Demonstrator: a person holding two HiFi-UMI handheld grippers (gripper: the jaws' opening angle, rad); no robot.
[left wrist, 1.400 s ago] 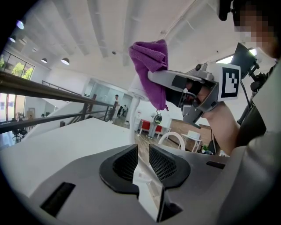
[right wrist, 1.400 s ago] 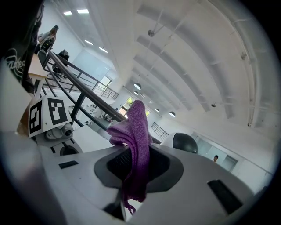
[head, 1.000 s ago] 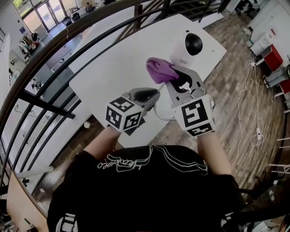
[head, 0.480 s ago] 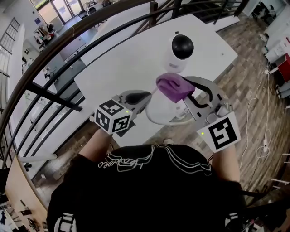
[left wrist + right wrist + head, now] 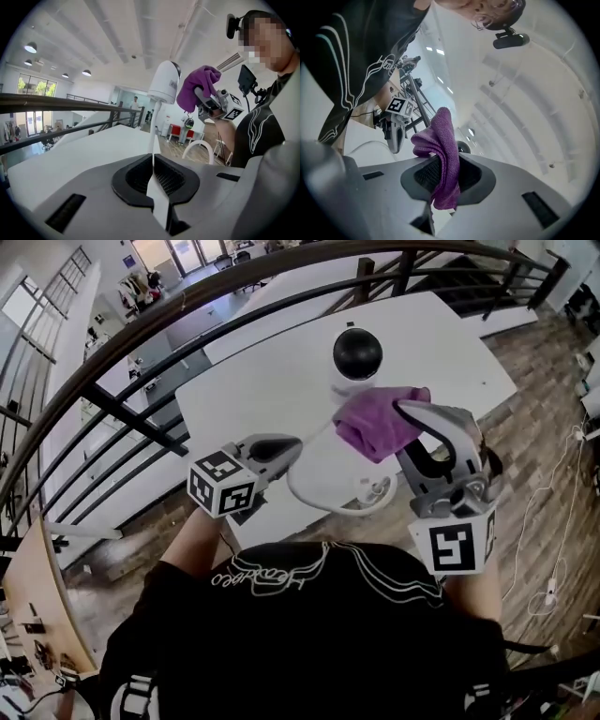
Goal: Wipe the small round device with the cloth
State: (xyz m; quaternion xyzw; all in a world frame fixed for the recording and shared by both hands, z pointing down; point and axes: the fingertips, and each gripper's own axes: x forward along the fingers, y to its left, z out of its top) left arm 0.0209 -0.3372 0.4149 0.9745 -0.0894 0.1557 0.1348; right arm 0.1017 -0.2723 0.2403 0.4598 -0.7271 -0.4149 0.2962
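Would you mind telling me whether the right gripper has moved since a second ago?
Yes. In the head view the right gripper, holding the purple cloth, has crossed from the round device's left side to its lower right.

Cloth (image 5: 375,423): solid purple. Device (image 5: 356,362): white body with a black dome; its stem and ring base are white. Surface (image 5: 253,395): plain white. Left gripper (image 5: 295,444) and right gripper (image 5: 405,409): grey shells. Fingers (image 5: 180,178): black lining with a fine mesh pattern. Marker cubes (image 5: 223,486): black square patterns on white faces. Railing (image 5: 131,412): black. Floor (image 5: 525,399): brown wood-plank pattern. Shirt (image 5: 309,643): black with white curved line work.
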